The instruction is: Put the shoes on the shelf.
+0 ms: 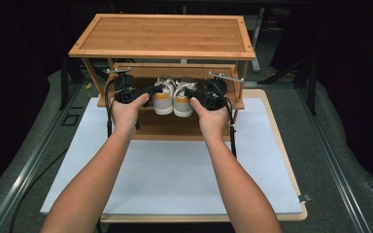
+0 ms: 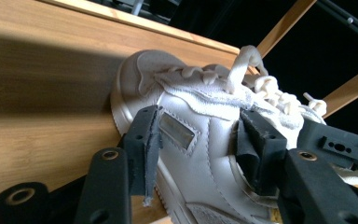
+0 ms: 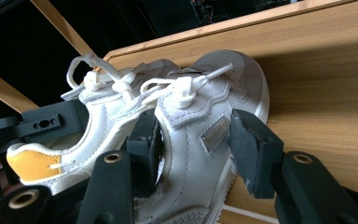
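A pair of white sneakers with yellow heels stands heels-out on the middle shelf of a bamboo shoe rack. My left gripper straddles the left shoe, one jaw on each side, and I see no squeeze on the leather. My right gripper straddles the right shoe the same way, with its outer pad just off the shoe's side. In the right gripper view the left shoe shows its yellow heel beside it.
The rack's top shelf overhangs both grippers, with slanted side struts close by. A lower shelf lies beneath the shoes. The rack stands on a white mat over a wooden board, with grey floor around.
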Motion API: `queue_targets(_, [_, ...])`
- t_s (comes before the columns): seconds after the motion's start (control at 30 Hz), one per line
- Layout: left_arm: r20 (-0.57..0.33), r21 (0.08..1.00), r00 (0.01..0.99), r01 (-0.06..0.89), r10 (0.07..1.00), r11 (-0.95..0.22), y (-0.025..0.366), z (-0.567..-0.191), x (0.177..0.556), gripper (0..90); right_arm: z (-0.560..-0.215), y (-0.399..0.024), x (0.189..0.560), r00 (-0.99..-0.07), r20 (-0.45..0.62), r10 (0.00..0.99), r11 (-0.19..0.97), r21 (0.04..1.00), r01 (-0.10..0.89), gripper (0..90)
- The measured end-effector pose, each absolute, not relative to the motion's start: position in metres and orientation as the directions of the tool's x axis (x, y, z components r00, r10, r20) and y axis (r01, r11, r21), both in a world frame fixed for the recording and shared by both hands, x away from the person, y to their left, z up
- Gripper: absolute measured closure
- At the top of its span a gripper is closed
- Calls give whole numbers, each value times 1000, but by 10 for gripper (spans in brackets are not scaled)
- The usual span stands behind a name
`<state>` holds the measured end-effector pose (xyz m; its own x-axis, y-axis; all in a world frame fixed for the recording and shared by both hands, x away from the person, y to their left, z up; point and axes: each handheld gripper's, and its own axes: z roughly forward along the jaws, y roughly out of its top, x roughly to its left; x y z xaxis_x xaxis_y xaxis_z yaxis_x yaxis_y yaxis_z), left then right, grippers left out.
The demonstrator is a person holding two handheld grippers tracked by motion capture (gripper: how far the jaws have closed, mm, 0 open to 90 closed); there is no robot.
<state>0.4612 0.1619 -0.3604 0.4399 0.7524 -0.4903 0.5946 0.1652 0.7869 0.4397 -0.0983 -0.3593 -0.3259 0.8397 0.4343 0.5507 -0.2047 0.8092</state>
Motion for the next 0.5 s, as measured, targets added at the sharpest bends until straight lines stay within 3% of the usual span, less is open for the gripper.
queue_targets(0.5, [-485, 791, 436, 589, 758, 168, 158, -358, 463, 462, -357, -99, 443, -336, 417, 844, -192, 821, 538, 524])
